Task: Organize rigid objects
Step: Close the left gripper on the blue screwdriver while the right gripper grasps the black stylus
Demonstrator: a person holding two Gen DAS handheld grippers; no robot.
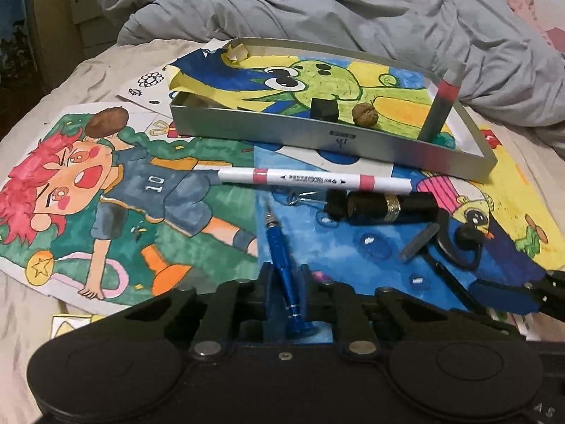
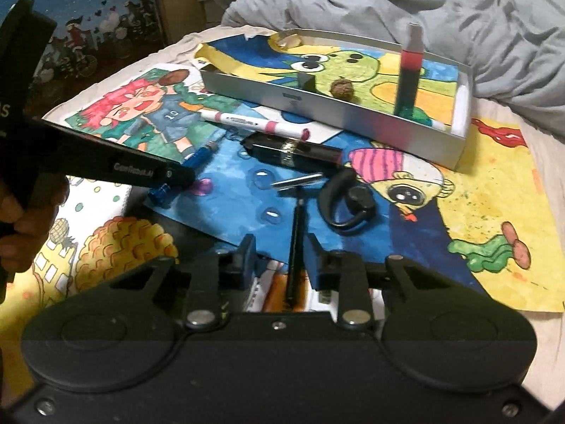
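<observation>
Grey duvet (image 1: 317, 10): bunched across the far side of the bed, behind everything else.

Coloured drawings: spread over the bed sheet and overlapping. The football drawing (image 1: 106, 194) lies to the left, with a brown oval lump (image 1: 106, 122) on its upper edge. The blue drawing (image 1: 353, 247) lies in the middle.

Silver tray (image 1: 282, 134): sits on the drawings at the far side, lined with a green-and-yellow picture. Inside it are a grey marker with a red band (image 1: 441, 106) leaning against the right wall, a black cube (image 1: 324, 109) and a walnut-like lump (image 1: 365, 115) just beside the cube.

My left gripper (image 1: 286, 272): fingers drawn close together and clamped on the blue pen-shaped tool (image 1: 282, 258), gripped near its rear end, tip pointing away towards the tray.

My right gripper (image 2: 280, 243): jaws partly closed but not gripping. The thin black rod (image 2: 296, 247) lies between them, with a gap showing on either side.

Loose items on the blue drawing, in front of the tray:
- white marker (image 1: 310, 179), lying crosswise
- black cylinder with a gold band (image 1: 385, 208), just nearer than the marker
- black ear-hook headset (image 2: 348, 198)
- small grey metal stick (image 1: 418, 242), beside the headset
</observation>
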